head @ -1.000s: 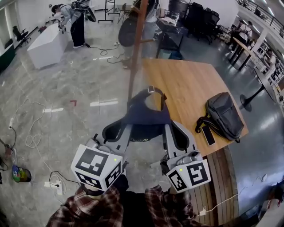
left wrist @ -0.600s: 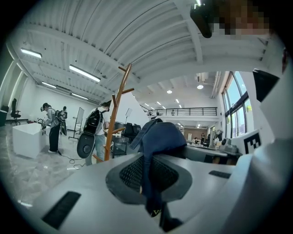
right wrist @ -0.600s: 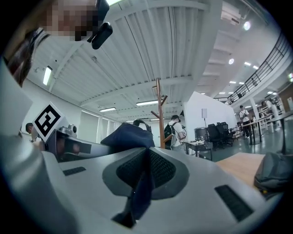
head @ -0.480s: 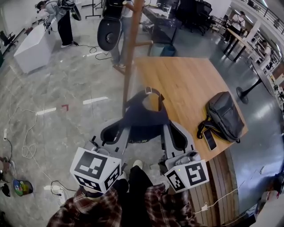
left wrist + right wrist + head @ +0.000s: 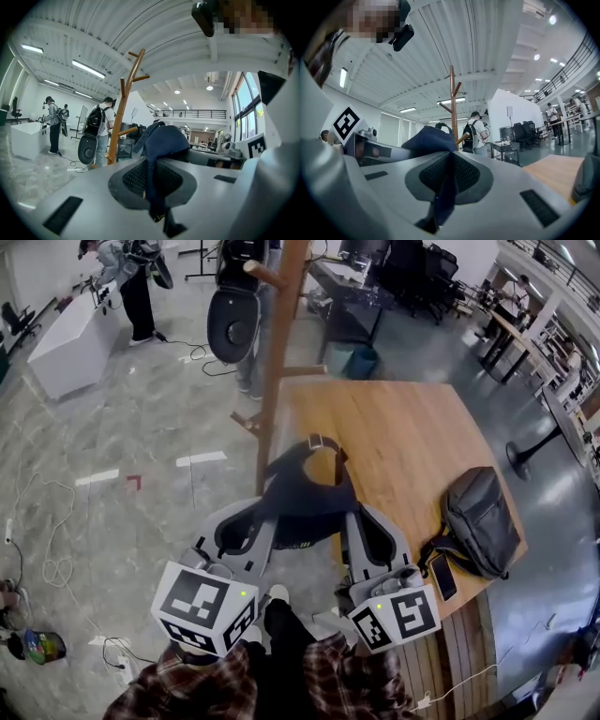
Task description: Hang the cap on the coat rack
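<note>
Both grippers hold a dark blue cap [image 5: 305, 486] between them, above the near corner of the wooden table [image 5: 403, 427]. The left gripper [image 5: 262, 521] is shut on the cap's left edge, and fabric is pinched between its jaws in the left gripper view, cap [image 5: 161, 140]. The right gripper [image 5: 354, 521] is shut on the right edge, cap [image 5: 429, 138]. The wooden coat rack [image 5: 274, 371] rises just left of and beyond the cap, its pegs branching out higher up. The coat rack [image 5: 123, 108] stands ahead left in the left gripper view, and the coat rack [image 5: 453, 105] stands straight behind the cap in the right one.
A grey backpack [image 5: 480, 521] and a phone [image 5: 442, 577] lie on the table's right side. A black oval case [image 5: 232, 320] and a person with a backpack stand just behind the rack. A white counter [image 5: 70, 338] is far left. Cables [image 5: 52, 568] trail over the floor.
The view has come nearer to the coat rack: its pole now stands right beside the cap. Both grippers keep the same hold on the cap.
</note>
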Action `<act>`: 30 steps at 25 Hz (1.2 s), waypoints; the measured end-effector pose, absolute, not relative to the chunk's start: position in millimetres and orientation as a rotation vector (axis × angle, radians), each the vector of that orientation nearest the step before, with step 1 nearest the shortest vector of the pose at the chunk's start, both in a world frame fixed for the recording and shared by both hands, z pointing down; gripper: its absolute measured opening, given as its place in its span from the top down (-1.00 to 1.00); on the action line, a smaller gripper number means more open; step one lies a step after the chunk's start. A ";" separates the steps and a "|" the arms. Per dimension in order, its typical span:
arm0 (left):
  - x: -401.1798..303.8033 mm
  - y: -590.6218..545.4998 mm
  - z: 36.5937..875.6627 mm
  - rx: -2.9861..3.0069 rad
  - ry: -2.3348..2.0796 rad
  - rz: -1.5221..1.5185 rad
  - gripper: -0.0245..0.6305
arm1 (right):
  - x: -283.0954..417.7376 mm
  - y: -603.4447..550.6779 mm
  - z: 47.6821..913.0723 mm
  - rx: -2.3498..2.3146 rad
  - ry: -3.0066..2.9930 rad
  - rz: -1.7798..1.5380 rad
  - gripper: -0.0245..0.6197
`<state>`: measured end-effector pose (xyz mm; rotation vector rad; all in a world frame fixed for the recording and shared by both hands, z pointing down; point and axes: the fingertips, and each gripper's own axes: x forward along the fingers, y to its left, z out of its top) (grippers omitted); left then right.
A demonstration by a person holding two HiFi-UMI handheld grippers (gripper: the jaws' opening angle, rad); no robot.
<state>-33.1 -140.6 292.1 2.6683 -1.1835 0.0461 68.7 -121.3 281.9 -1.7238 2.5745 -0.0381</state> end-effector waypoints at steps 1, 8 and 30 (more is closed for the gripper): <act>-28.7 -152.6 286.4 2.663 -1.192 0.044 0.85 | 73.2 -134.0 276.3 -1.716 2.582 -0.039 0.84; -7.6 -189.0 292.9 2.659 -1.238 0.018 0.85 | 94.7 -176.4 282.0 -1.659 2.609 -0.006 0.84; -3.5 -253.9 256.4 2.691 -1.256 -0.010 0.85 | 97.4 -260.1 247.6 -1.645 2.619 0.078 0.84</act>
